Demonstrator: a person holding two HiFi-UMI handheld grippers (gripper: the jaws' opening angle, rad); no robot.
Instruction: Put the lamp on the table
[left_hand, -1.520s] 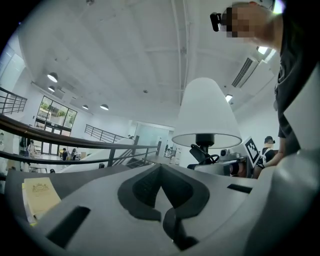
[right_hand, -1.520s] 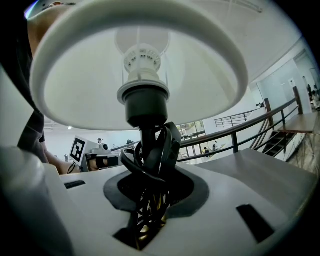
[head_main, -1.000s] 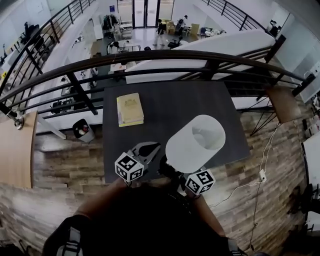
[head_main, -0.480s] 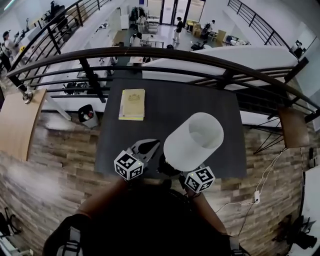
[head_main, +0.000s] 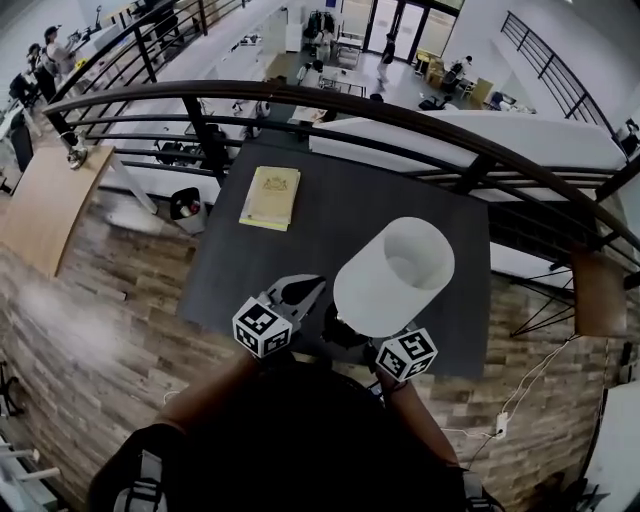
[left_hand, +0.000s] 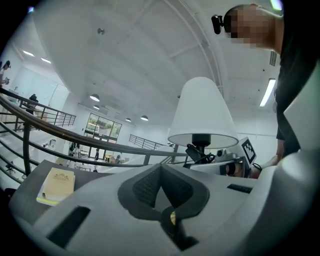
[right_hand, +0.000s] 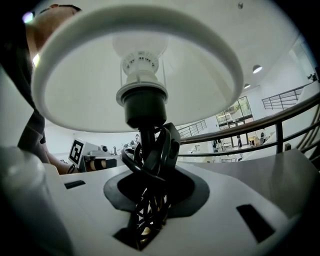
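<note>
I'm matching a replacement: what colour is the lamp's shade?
The lamp has a plain white shade, clearest in the head view.

Wood-plank floor (head_main: 90, 330), curved dark railing (head_main: 240, 88)

In the right gripper view, a tangle of black cord (right_hand: 150, 165) covers the lower stem of the lamp (right_hand: 145, 102) between the fingers (right_hand: 220, 200) of the right gripper (right_hand: 150, 200). From the head view, we see the shade hiding those fingers and the stem. The yellow book (head_main: 270, 197) bears print too small to read.
</note>
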